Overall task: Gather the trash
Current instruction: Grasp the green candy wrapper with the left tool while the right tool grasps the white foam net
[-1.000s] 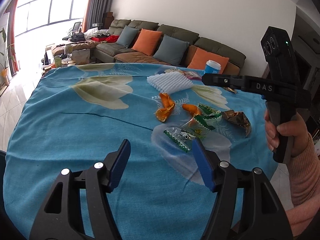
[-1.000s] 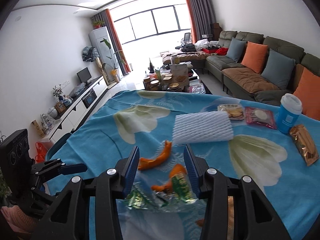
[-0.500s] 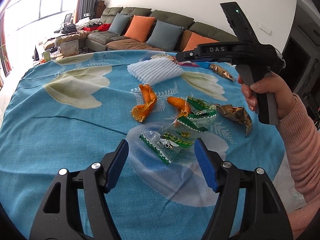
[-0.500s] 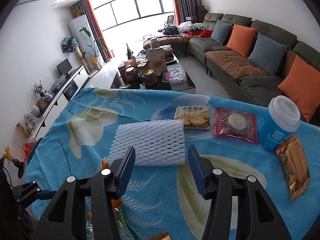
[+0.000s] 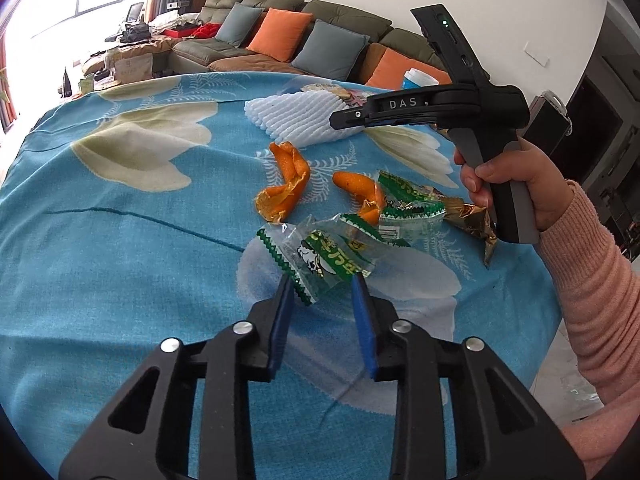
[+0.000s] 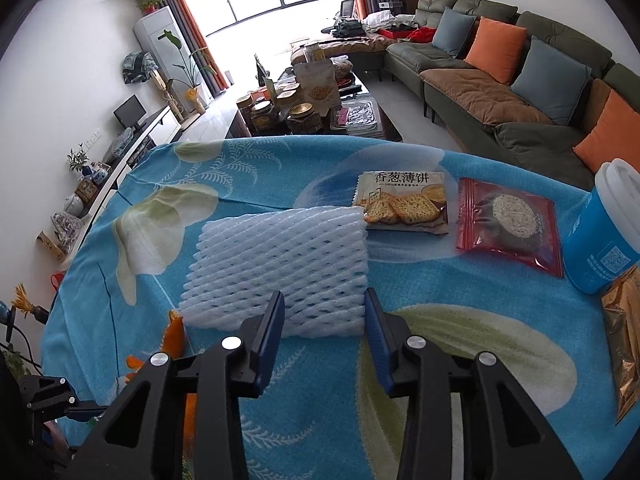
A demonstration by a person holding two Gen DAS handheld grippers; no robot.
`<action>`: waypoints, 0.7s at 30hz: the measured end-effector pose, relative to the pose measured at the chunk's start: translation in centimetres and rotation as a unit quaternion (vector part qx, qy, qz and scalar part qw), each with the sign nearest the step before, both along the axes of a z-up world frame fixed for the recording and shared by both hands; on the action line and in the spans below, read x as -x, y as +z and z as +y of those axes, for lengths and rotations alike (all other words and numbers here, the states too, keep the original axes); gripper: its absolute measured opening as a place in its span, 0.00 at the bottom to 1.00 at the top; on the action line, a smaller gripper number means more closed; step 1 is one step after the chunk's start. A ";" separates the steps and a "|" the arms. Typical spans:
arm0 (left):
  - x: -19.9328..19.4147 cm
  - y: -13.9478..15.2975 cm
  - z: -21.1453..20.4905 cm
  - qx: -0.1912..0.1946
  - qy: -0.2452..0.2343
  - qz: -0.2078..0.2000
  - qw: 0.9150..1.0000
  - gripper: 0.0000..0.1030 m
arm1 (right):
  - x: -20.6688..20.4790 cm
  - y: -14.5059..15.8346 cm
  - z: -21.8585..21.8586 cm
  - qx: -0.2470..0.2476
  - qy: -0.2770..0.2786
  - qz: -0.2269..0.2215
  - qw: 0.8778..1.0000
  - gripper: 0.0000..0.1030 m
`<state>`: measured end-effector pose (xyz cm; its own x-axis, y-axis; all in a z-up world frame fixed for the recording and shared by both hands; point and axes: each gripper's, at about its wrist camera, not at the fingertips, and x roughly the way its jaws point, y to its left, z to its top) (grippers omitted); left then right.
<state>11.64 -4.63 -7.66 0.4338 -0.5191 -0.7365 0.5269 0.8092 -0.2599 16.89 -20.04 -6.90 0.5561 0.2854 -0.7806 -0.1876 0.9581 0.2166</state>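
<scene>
sunlit living room behind, with a long olive sofa carrying orange and grey cushions, and a cluttered coffee table near the window. up front a table is covered by a blue floral cloth where the trash lies scattered.

the left gripper angles down at the cloth, its jaws closing, with the near end of a clear green-edged wrapper lying between the blue pads. from this angle it's hard to say whether the pads already press on it; a gap seems to remain on both sides. a second green wrapper lies just beyond, overlapping one piece of orange peel; another curled orange peel sits just left of that. a crumpled gold foil wrapper lies to the right, partly hidden by the person's hand gripping the right tool's handle, in a pink knitted sleeve.

the right gripper points down at the near edge of a white foam net sleeve, jaws closing, the foam's edge sitting between the pads but not visibly pinched. past the foam lie a cracker packet and a red biscuit packet, side by side, then a blue cup with a white lid and a brown foil packet at the right edge.
</scene>
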 end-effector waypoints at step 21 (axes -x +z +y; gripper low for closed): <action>1.5 1.7 2.4 0.032 0.013 -0.024 0.999 0.05 | 4.3 6.2 0.9 -0.008 0.037 -0.101 0.994 0.05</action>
